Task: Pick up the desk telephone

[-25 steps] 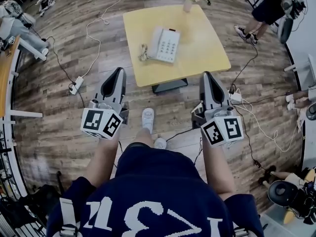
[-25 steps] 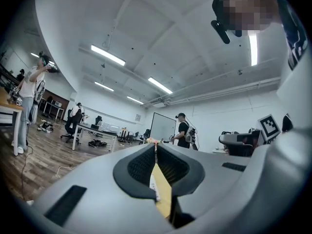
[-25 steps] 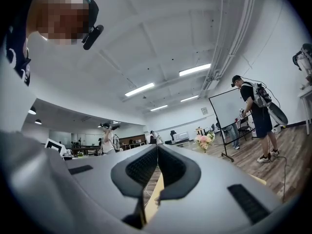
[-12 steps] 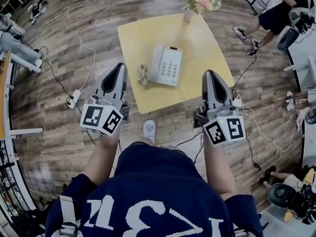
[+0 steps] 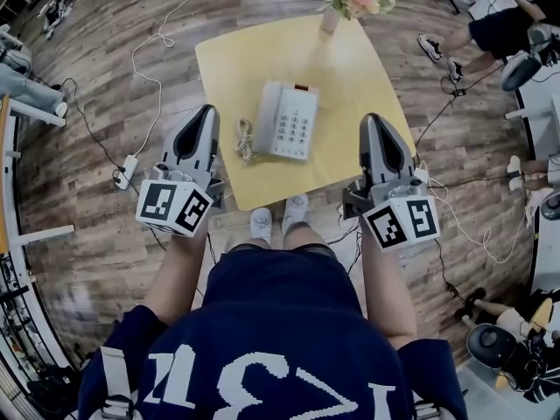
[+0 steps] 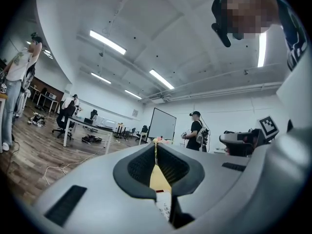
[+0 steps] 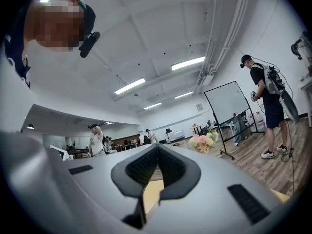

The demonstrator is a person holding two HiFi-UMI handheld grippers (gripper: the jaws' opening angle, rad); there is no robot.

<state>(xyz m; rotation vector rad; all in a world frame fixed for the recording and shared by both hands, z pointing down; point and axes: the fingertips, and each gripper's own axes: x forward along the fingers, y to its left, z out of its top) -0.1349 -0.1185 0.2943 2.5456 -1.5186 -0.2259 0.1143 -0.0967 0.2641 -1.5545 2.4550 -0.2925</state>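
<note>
- The desk telephone (image 5: 287, 121) lies flat near the middle of the yellow desk (image 5: 359, 73), keypad up, with nothing touching it.
- Its coiled cord (image 5: 244, 138) lies bunched on the desk just left of the telephone.
- A vase (image 5: 331, 17) of flowers stands beyond the telephone, at the desk's far edge.
- The left gripper (image 5: 205, 116) hangs left of the telephone, apart from it; its jaws are pressed together, holding nothing.
- The right gripper (image 5: 372, 125) hangs right of the telephone, also apart; its jaws are likewise closed and empty.
</note>
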